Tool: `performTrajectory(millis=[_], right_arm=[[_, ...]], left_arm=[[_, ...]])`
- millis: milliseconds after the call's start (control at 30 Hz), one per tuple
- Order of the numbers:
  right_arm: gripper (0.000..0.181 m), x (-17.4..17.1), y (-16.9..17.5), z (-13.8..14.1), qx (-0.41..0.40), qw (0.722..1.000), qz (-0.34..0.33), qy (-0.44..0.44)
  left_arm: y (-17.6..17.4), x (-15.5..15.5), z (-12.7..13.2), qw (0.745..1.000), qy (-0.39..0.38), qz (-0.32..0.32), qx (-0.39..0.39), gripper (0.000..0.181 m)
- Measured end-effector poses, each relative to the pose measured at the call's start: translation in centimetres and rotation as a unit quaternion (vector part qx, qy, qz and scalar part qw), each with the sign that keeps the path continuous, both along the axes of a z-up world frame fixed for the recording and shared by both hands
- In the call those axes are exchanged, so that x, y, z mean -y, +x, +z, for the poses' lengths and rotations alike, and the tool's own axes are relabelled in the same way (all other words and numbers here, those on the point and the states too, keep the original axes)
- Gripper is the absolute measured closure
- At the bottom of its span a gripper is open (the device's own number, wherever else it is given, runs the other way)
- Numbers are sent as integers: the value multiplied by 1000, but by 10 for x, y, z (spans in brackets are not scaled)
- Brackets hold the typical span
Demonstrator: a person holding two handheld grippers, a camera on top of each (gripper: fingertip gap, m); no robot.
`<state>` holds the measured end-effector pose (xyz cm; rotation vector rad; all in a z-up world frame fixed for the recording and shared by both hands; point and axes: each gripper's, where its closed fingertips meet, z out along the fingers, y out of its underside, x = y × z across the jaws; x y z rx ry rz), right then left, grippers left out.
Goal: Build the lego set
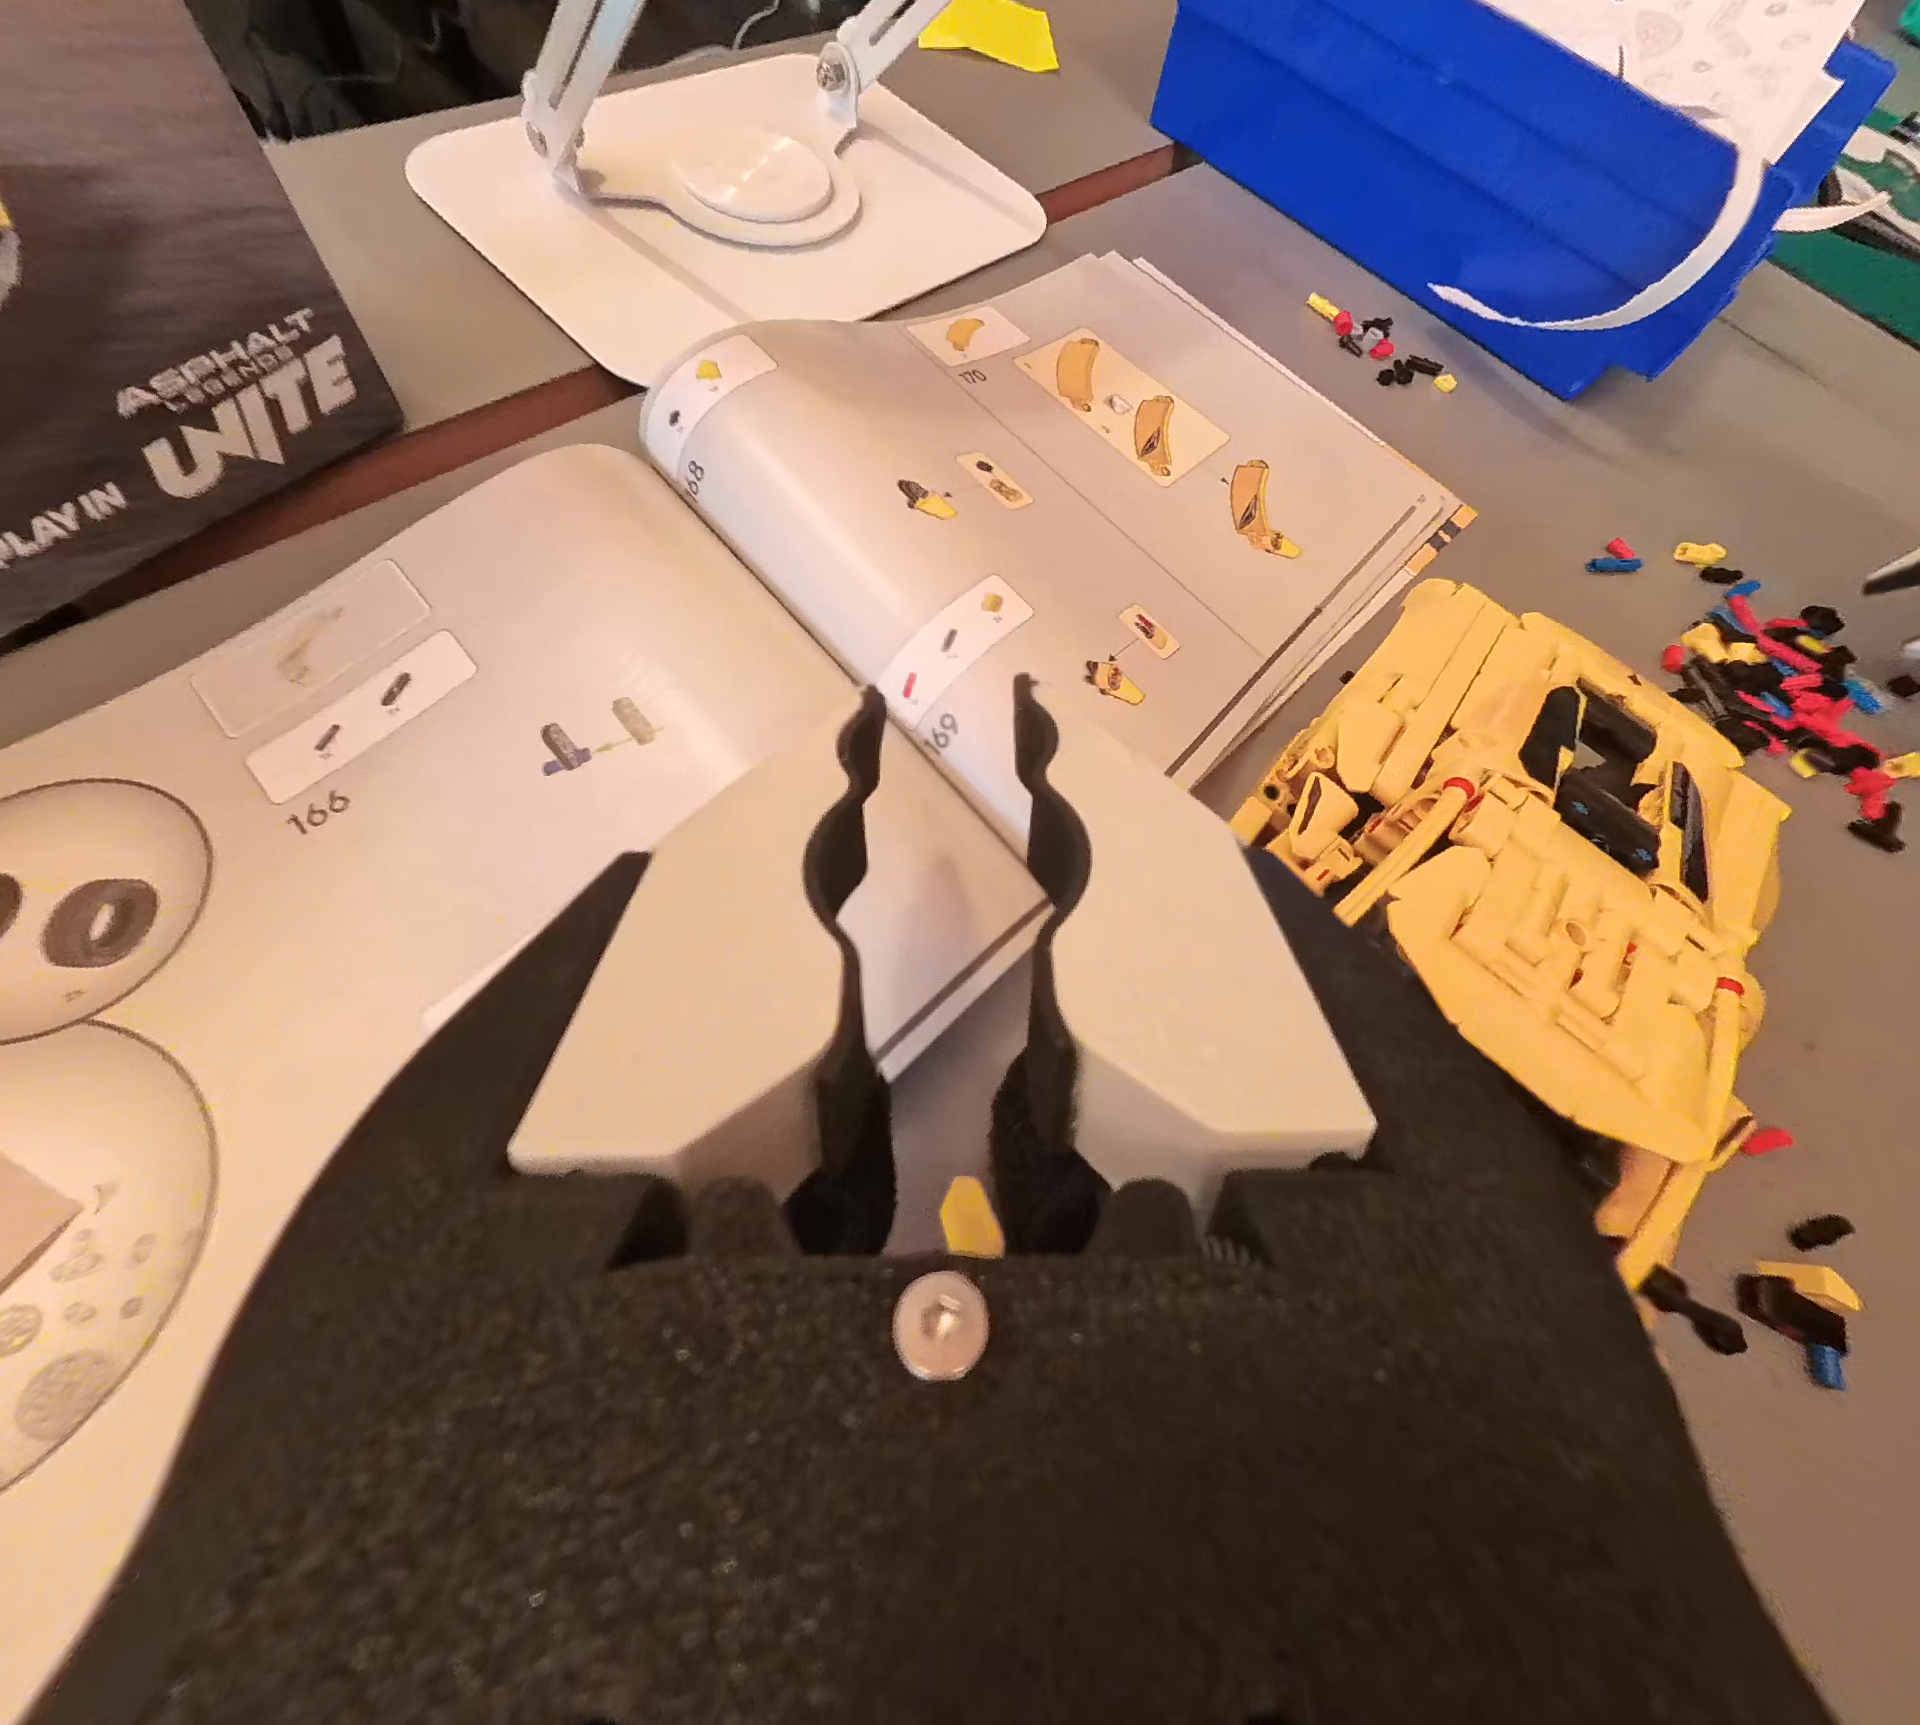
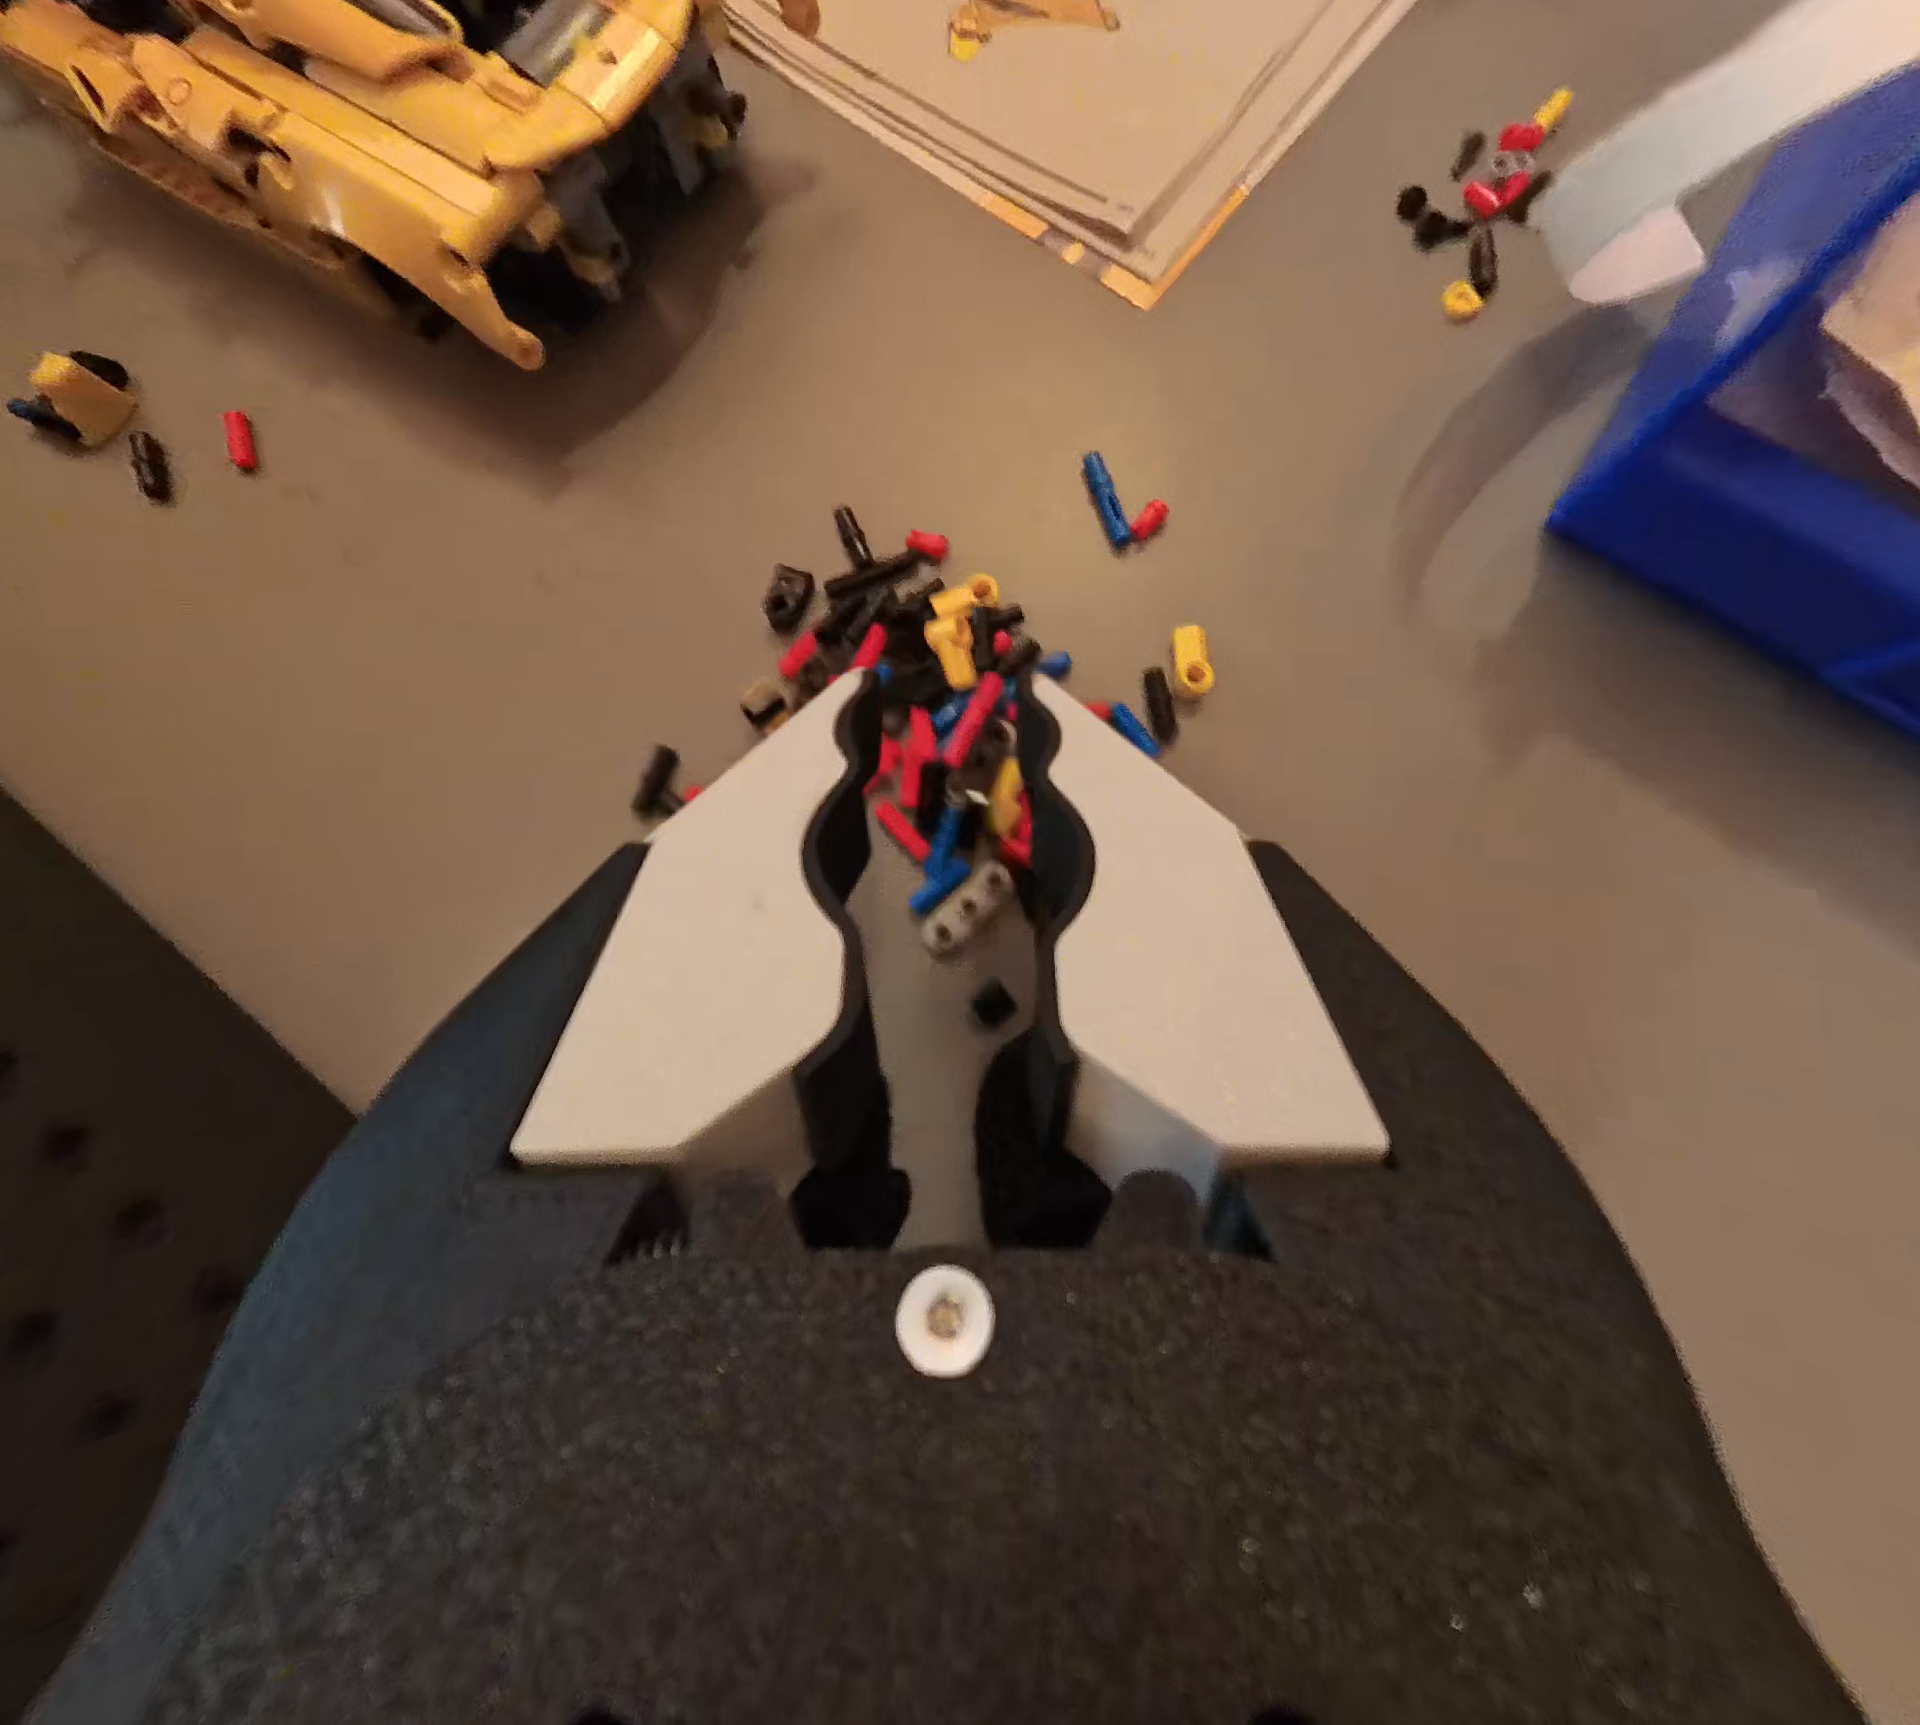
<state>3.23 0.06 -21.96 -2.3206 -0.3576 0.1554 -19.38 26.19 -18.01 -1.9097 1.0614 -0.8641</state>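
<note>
printed step numbers on instruction booklet (image 1: 727, 595), white lettering on dark box (image 1: 156, 325)

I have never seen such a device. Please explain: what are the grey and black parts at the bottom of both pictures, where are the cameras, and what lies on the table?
A person holds two hand grippers, each carrying a camera that looks along its fingers. The left gripper hovers open over the instruction booklet. The right gripper is open over a pile of small pins. Neither holds anything. Also on the grey table: a half-built yellow car, a blue bin and a white stand.
</note>
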Motion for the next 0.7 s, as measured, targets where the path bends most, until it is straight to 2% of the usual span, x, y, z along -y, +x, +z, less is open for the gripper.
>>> performTrajectory(millis=[67, 167, 233, 333, 400, 533, 600, 700], right_arm=[[157, -16, -25, 7, -28, 999, 9, 20], [156, -48, -88, 28, -110, 989, 39, 86], [155, -64, -118, 37, -120, 984, 52, 123], [157, -80, -138, 55, -118, 976, 61, 170], [157, -84, -141, 60, -112, 977, 72, 167], [158, -107, -127, 87, -80, 977, 78, 180], [158, -134, -116, 105, -53, 975, 78, 203], [158, -171, -110, 118, -44, 970, 68, 230]], left_arm=[[-5, -3, 8, 1000, 19, 0, 5, 156], [-28, -7, 32, 999, 28, -4, 21, 155], [-60, -9, 57, 999, 30, 12, 34, 155], [-129, 3, 80, 998, 45, 28, 35, 155], [-184, 16, 76, 998, 48, 48, -2, 155], [-283, 44, 41, 989, 17, 131, -67, 156], [-309, 62, 21, 984, -21, 159, -73, 156], [-324, 85, -4, 981, -69, 175, -54, 156]])
